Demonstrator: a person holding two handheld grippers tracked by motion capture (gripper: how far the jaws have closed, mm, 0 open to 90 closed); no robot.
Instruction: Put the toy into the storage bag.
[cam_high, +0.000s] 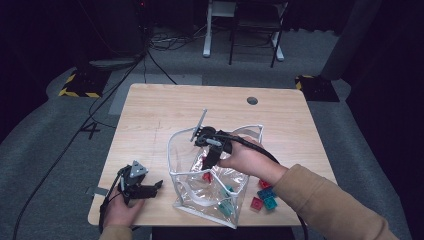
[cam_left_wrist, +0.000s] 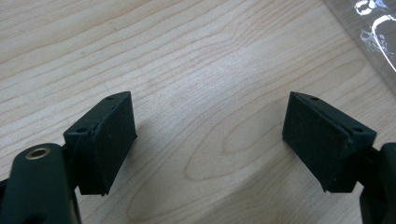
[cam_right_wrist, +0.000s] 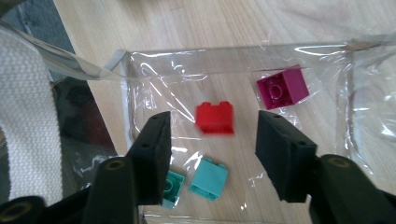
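Clear plastic forms the open-topped bag (cam_high: 210, 185) standing at the lower centre of the high view, on a pale wood counter (cam_high: 150, 115), its white-trimmed rim spread wide. The right gripper (cam_high: 209, 161) reaches down through that mouth from the right of the frame, the person's tan sleeve (cam_high: 325, 200) trailing to the lower right corner. In the right gripper view its jaws stand partly apart with nothing pressed between the pads; a red brick (cam_right_wrist: 215, 117), blurred, shows in the gap between them, and whether it rests on the bag's floor cannot be told. A magenta brick (cam_right_wrist: 282, 88) lies in the bag's far corner at the upper right of that view, close to the wall seam, and two teal bricks (cam_right_wrist: 208, 179) lie side by side near the bottom edge, one partly behind the left jaw. The bag's walls close in on the gripper at the left and the top, with bare floor between the bricks. Outside the bag, at the lower right of the high view, a few more red and teal bricks (cam_high: 264, 200) sit just beside its wall, near the counter's front edge. The left gripper (cam_high: 145, 189) rests at the lower left of that view, near the counter's front corner and apart from the bag, jaws spread wide over bare wood. The upper half of the counter lies open.
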